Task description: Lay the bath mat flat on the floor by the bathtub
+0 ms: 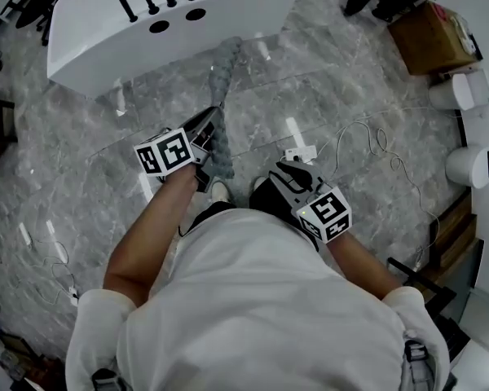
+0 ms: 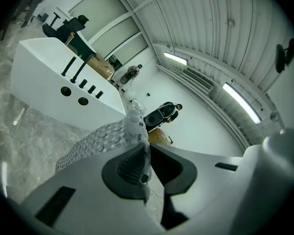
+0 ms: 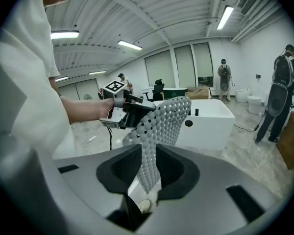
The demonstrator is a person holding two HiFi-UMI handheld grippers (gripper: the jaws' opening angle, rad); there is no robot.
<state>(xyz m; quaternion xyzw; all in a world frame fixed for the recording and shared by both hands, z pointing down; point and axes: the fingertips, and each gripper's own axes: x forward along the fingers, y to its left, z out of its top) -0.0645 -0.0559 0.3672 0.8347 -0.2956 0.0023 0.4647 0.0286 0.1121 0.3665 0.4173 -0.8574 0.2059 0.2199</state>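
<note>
Clamping one edge of the grey, knobbly bath mat (image 2: 95, 143), the left gripper (image 2: 146, 153) had its jaws pressed together on it, and the mat rose away from them toward the tub. Beside it, the right gripper (image 3: 148, 165) had its jaws standing apart. A hanging corner of the mat (image 3: 161, 121) showed face-on in the gap between them, above the toe of a white shoe (image 3: 144, 205); whether it touched either pad could not be told. From the head view, the left gripper (image 1: 208, 129) and the right gripper (image 1: 287, 169) were held near each other in front of the person's body. The mat (image 1: 222, 72) was off the ground, seen almost edge-on as a narrow strip reaching out over the grey marbled floor (image 1: 310, 96). Beyond it stood the white bathtub (image 1: 106, 39), with thin cables (image 1: 367, 137) lying on the floor to the right. Farther off was a cardboard box (image 1: 432, 35).
</note>
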